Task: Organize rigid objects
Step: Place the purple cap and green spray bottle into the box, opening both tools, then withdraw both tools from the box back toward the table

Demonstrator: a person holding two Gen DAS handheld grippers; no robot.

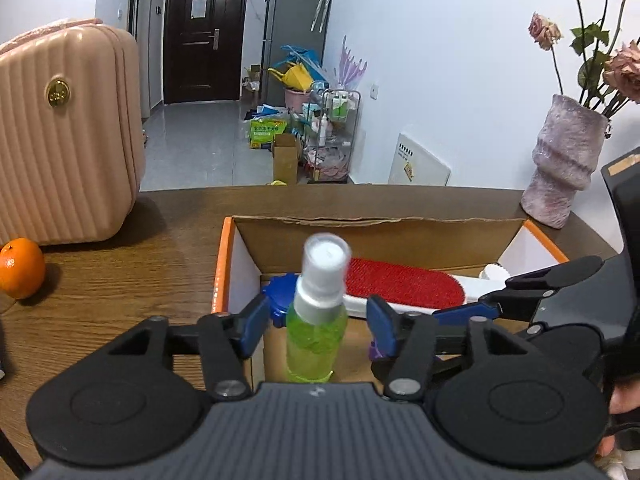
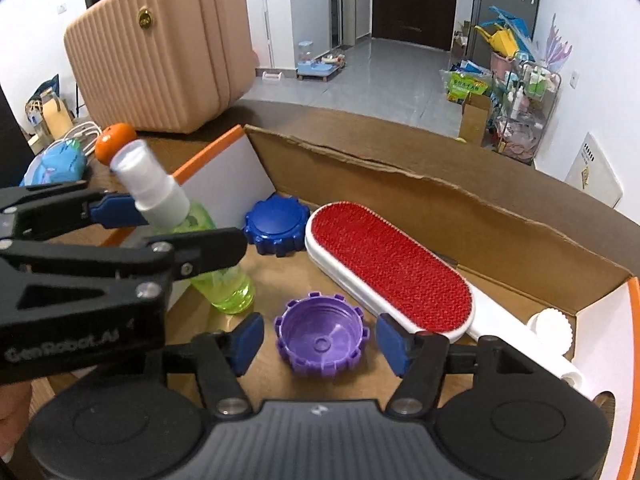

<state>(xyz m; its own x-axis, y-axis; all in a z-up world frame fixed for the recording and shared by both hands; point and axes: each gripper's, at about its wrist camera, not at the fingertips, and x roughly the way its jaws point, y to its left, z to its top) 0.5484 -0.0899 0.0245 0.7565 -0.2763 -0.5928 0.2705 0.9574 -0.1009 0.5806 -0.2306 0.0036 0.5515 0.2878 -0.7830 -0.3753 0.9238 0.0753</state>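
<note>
Left wrist: spray bottle [image 1: 317,312] between parted tongs [image 1: 318,316]

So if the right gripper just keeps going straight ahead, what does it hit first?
Most likely the purple cap, lying open-side up between the open right gripper's fingers; beyond it lies the red lint brush, though depth is unclear.

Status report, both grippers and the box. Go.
Left gripper open around upright green spray bottle in cardboard box. Right gripper open around purple plastic cap. Red lint brush alongside.
</note>
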